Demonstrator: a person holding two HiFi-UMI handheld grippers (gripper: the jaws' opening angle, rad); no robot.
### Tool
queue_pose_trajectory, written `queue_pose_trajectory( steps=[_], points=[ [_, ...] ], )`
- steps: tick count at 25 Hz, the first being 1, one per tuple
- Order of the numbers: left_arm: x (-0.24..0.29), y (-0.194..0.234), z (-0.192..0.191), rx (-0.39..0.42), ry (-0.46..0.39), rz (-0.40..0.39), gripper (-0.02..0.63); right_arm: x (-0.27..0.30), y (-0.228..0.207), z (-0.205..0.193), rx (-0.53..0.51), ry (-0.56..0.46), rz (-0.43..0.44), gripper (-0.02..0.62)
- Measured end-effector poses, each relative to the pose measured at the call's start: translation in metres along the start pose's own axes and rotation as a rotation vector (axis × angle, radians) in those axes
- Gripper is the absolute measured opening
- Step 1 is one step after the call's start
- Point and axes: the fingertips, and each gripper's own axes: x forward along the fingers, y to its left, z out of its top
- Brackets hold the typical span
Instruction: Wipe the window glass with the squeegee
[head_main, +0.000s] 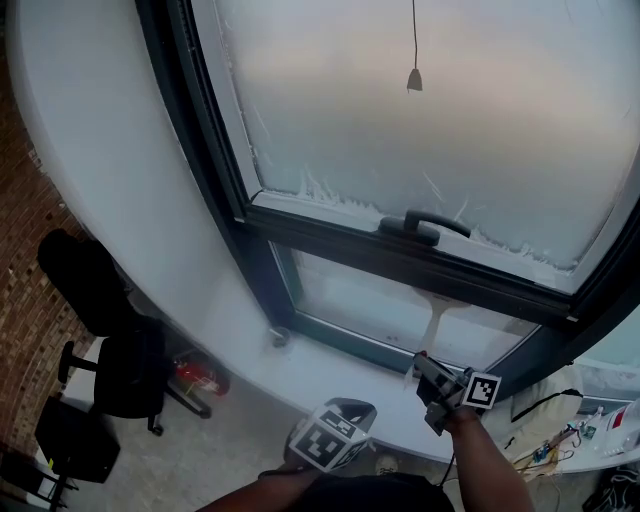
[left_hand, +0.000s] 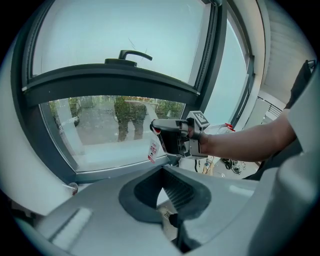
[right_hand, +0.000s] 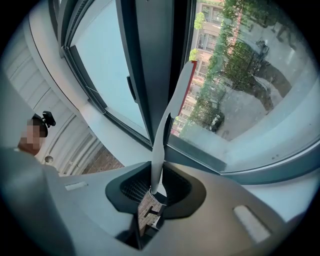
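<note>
A white squeegee (head_main: 436, 318) rises from my right gripper (head_main: 422, 364) in front of the lower window pane (head_main: 370, 305). In the right gripper view its handle (right_hand: 159, 155) stands between the shut jaws of that gripper (right_hand: 157, 194), and its red-edged blade (right_hand: 183, 85) lies up along the dark window frame (right_hand: 150, 60). My left gripper (head_main: 347, 412) hangs lower, near the white sill (head_main: 300, 375), off the glass. Its jaws (left_hand: 167, 200) look closed with nothing between them. From the left gripper view I see the right gripper (left_hand: 172, 137) with a white-and-red tag (left_hand: 153, 150) dangling below it.
The frosted upper pane (head_main: 450, 120) has a black handle (head_main: 425, 225) and a hanging cord pull (head_main: 414, 80). Black office chairs (head_main: 120, 370) and a red object (head_main: 200, 376) stand on the floor at left. Cables and small items (head_main: 560, 440) lie at right. A person (right_hand: 37, 130) stands behind.
</note>
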Motion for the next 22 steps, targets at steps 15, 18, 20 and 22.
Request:
queue_pose_trajectory(
  steps=[15, 18, 20, 22],
  points=[
    [0.011, -0.003, 0.000, -0.027, 0.014, 0.018, 0.000, -0.003, -0.009, 0.006, 0.006, 0.031, 0.020, 0.087],
    [0.012, -0.003, -0.001, -0.033, 0.015, 0.022, 0.000, -0.005, -0.014, 0.005, 0.007, 0.030, 0.017, 0.087],
    [0.013, -0.004, -0.002, -0.037, 0.017, 0.022, 0.000, -0.005, -0.016, 0.005, 0.015, 0.029, 0.016, 0.087],
    [0.015, -0.004, -0.004, -0.042, 0.021, 0.021, 0.000, -0.005, -0.018, 0.003, 0.021, 0.031, 0.016, 0.087]
  ],
)
